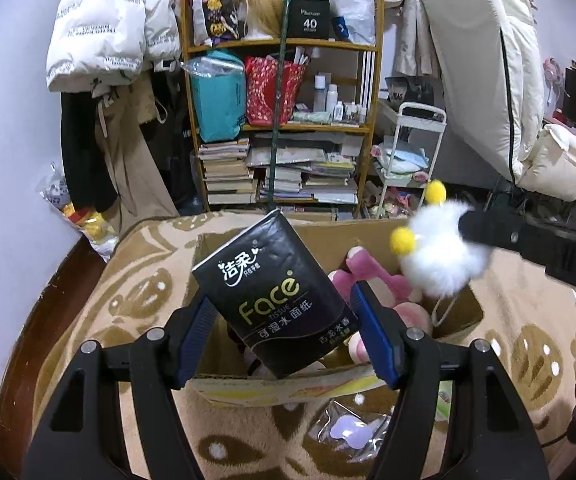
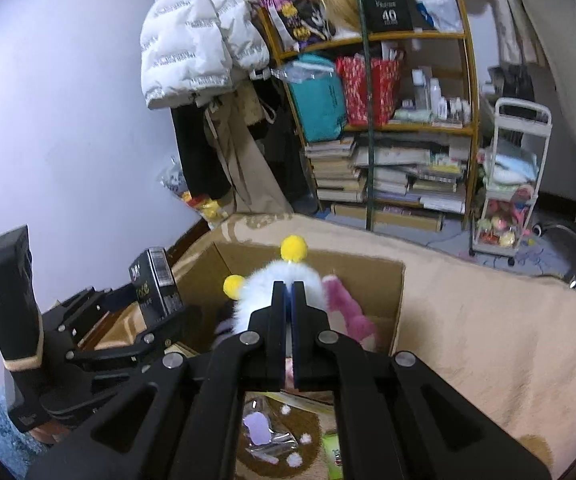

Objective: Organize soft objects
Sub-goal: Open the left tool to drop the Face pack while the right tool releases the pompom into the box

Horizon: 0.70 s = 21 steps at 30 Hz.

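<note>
Left gripper: jaws spread to the width of a black tissue pack and pressed against its two long sides; the blue pads bear on the wrapper near its lower half.
Tissue pack: tilted, upper corner leaning away from the camera, held above the open cardboard box; in the right wrist view the same pack shows edge-on at the left, over the box's left wall.
Right gripper: fingers drawn almost together, only a thin slit between the pads, pinching the fur of a white fluffy toy.
White fluffy toy: round white body with two yellow pom-poms on top; in the left wrist view the toy hangs at the tip of the right gripper, over the box's right half.
Cardboard box: open at the top, standing on a beige patterned blanket; its far wall shows behind the toy.
Pink plush: lying inside the box, below and left of the white toy; seen again just right of the closed fingers.
Clear plastic packet: on the blanket, in front of the box's near wall.
Background: wooden bookshelf stacked with books, white puffer jacket hanging to its left.
</note>
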Tool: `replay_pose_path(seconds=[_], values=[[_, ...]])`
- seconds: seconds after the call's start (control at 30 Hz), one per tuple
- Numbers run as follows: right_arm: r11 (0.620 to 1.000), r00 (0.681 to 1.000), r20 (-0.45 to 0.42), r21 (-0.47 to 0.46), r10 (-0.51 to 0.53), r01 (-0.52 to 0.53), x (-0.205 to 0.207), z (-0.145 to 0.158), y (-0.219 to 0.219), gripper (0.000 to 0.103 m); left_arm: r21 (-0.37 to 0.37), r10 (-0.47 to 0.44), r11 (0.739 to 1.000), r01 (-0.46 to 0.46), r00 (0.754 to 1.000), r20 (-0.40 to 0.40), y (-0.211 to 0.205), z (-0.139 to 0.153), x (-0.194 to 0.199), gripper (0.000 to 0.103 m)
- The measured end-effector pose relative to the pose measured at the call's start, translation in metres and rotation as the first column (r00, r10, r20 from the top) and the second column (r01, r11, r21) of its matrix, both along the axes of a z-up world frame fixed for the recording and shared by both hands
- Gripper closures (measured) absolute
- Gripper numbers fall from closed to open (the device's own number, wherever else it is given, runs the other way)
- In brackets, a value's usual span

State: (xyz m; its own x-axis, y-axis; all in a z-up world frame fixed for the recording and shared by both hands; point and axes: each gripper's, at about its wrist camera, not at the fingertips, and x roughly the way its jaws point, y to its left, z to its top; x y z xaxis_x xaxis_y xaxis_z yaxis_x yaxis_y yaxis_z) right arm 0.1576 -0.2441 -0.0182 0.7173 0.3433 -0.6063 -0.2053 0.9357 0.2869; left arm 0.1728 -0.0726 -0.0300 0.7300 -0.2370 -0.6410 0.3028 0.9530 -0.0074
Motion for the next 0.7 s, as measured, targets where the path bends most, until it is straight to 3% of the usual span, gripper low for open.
replay_pose_path(seconds=[0.17,0.33,0.57,0.7], values=[[1.0,0.998,-0.057,0.003,0.008,-0.008,0.011,-0.024,-0.004,0.1,0.011,-0.01,1.0,0.01,0.999,-0.035,-0.007,-0.016,0.009,0.033],[1.0,0.996,-0.088,0.008,0.02,-0.02,0.016,-0.035,-0.006,0.098,0.048,-0.012,0.999,0.012,1.0,-0.006,-0.011,-0.017,0.006,0.018],[1.0,0.996,-0.085,0.002,0.017,-0.017,0.009,-0.032,-0.009,0.095,0.018,0.026,1.0,-0.026,0.999,-0.032,0.003,-0.013,0.003,0.016],[1.0,0.996,-0.088,0.016,0.005,-0.003,0.003,-0.03,-0.011,0.074,0.014,0.045,0.999,-0.044,0.998,-0.044,0.012,-0.01,-0.003,0.01]])
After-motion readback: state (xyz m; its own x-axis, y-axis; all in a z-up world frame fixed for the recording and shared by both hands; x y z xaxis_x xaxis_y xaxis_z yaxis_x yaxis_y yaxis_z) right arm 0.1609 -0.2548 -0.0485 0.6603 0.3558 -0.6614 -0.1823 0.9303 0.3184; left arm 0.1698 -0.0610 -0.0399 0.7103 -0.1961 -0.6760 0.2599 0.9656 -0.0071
